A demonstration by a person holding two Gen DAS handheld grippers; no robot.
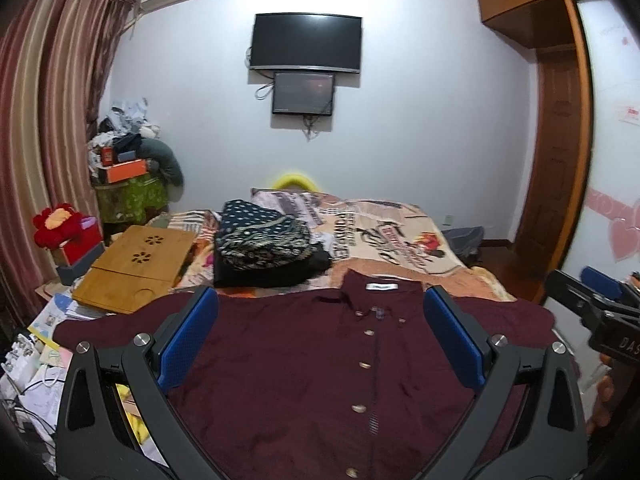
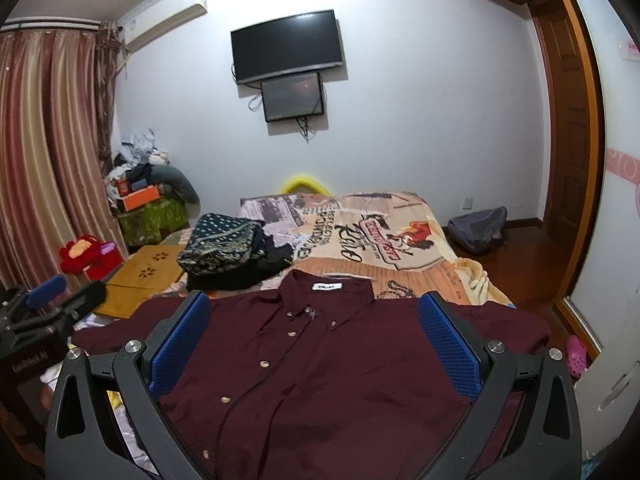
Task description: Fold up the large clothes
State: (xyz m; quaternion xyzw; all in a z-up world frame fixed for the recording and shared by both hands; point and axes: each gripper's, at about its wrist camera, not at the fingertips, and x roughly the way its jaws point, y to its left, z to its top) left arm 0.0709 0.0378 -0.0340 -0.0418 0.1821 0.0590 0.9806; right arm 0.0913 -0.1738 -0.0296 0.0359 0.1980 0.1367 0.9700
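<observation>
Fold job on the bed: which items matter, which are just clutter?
Job:
maroon button shirt, spread flat, buttoned
left gripper, open above it
right gripper, open above it

Clutter:
folded dark clothes pile
bamboo lap tray
printed bedspread
red plush
grey backpack

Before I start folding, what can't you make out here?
- Shirt hem: cut off by the bottom edge, both views.
- Left sleeve end: left wrist view, hidden behind the left gripper.
- Collar label text: too small and blurred.
- Black clothes: mostly covered by the patterned cloth.
</observation>
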